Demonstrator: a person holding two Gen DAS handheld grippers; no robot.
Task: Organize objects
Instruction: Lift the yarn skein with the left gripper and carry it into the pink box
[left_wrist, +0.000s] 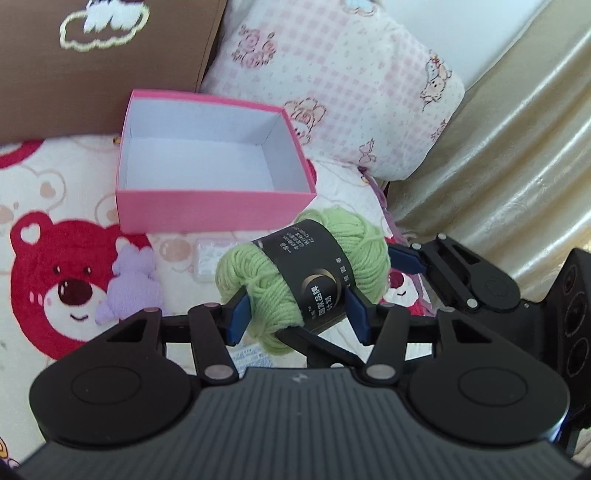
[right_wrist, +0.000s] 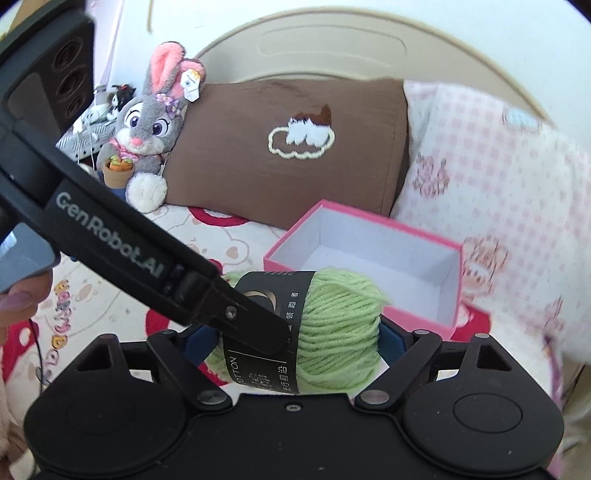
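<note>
I have the green yarn ball (left_wrist: 303, 273) clamped between both tongs, left (left_wrist: 297, 314) and right (right_wrist: 295, 343), lifted over the bed (left_wrist: 44, 192). The pink box (left_wrist: 207, 210) beyond is empty; judging by that, sorting has barely begun, and the purple toy (left_wrist: 129, 284) lies loose.

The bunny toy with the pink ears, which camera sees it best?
The right wrist view. The bunny toy sits in plain sight there, leaning beside the brown pillow. The left wrist view doesn't show it at all.
</note>
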